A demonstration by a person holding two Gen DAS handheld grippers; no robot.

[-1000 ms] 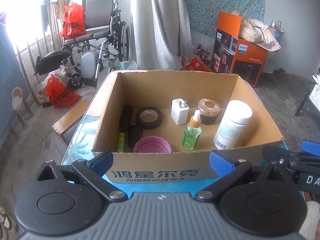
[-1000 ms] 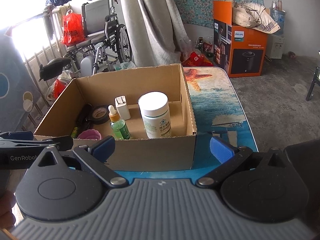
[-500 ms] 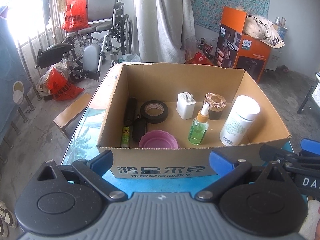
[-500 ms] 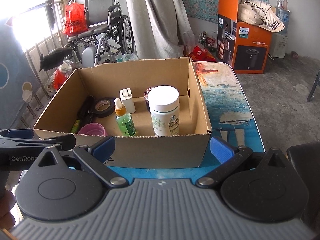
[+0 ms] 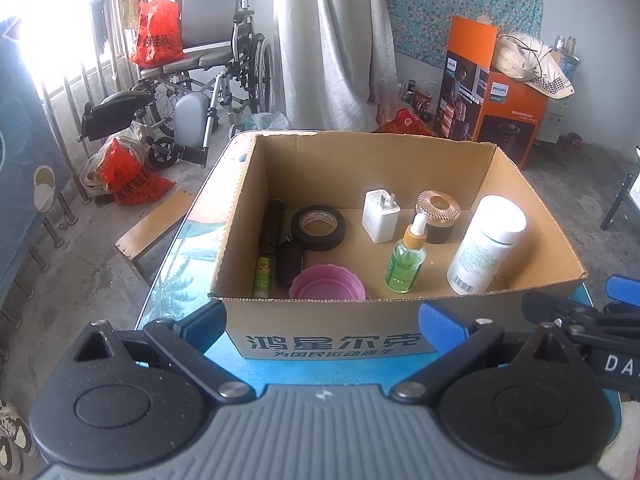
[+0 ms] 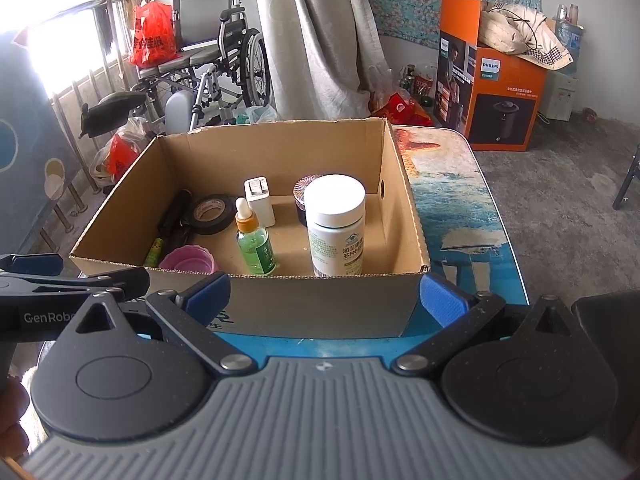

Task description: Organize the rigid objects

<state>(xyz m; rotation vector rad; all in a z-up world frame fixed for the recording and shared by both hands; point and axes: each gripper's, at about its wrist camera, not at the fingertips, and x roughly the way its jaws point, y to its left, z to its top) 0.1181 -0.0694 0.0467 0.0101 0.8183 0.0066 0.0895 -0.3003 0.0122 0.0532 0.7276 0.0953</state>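
Both tools wide apart, empty | left tool (image 5: 322,322), right tool (image 6: 324,294) pulled back | cardboard box (image 5: 332,344) unmoved

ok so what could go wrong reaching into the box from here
The white bottle stands tall near the front wall of the cardboard box, so a reach coming over that wall could tip it. The green dropper bottle is narrow and upright close beside the pink bowl; an open hand-held gripper may knock one while going for the other. The black items along the left wall lie close together and look hard to separate.
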